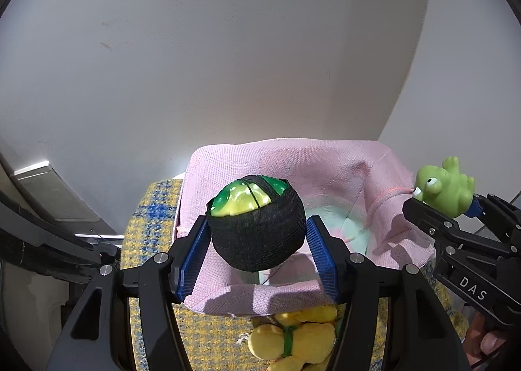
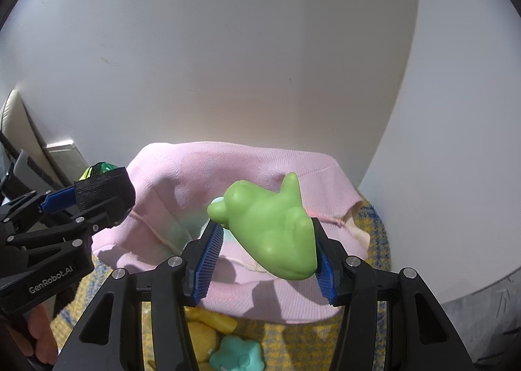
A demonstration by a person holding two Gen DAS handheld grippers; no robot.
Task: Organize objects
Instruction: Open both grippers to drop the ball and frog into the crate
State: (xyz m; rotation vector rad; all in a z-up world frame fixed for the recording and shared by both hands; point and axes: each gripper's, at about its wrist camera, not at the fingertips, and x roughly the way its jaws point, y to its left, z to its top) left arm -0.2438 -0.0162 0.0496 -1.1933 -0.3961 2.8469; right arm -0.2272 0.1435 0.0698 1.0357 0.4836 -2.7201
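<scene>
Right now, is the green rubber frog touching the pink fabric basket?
Apart. The left wrist view shows the frog held in the right tongs above the basket.

Plain white wall [image 1: 228, 61], daylight

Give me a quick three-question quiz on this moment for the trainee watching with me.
1. True or false: the left gripper is empty.
2. What does the right gripper hold?
A. teal star
B. green frog toy
C. yellow plush
3. Which container sits beneath both grippers?

Key:
1. False; it grips the black-netted green ball.
2. B.
3. The pink fabric basket.
</scene>
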